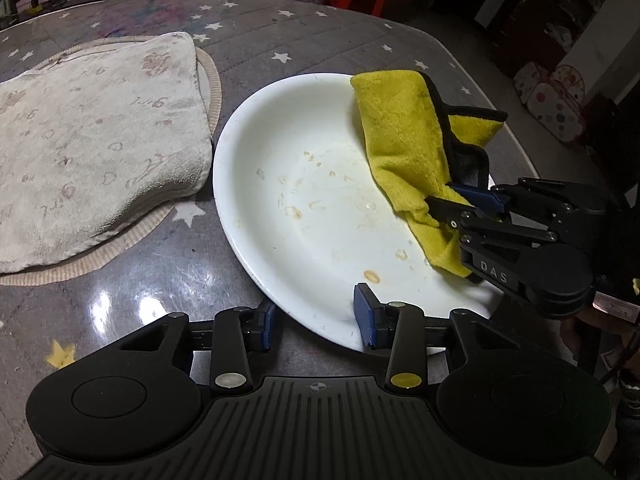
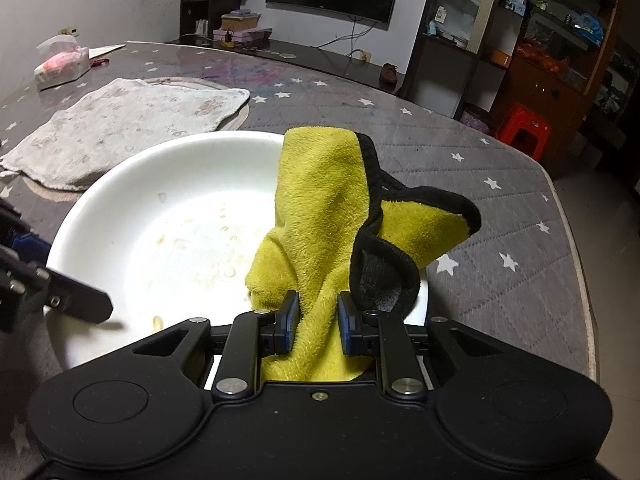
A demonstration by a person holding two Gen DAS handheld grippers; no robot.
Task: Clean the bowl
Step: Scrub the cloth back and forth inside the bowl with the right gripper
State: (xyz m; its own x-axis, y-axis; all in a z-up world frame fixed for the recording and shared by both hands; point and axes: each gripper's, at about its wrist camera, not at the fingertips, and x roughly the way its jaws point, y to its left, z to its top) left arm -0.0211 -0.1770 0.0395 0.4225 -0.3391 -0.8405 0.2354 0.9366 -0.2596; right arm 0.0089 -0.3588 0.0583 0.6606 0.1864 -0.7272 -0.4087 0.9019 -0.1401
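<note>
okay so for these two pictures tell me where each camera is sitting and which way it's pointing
Left wrist: on the left gripper, angled down across the white bowl; its own fingers straddle the near rim, and the right gripper shows beside it.
Right wrist: on the right gripper, angled down over the bowl toward the room behind; its own fingers pinch the yellow cloth, and part of the left gripper shows at the left edge.
Shared: bowl, yellow cloth, pale towel, star-patterned table.
</note>
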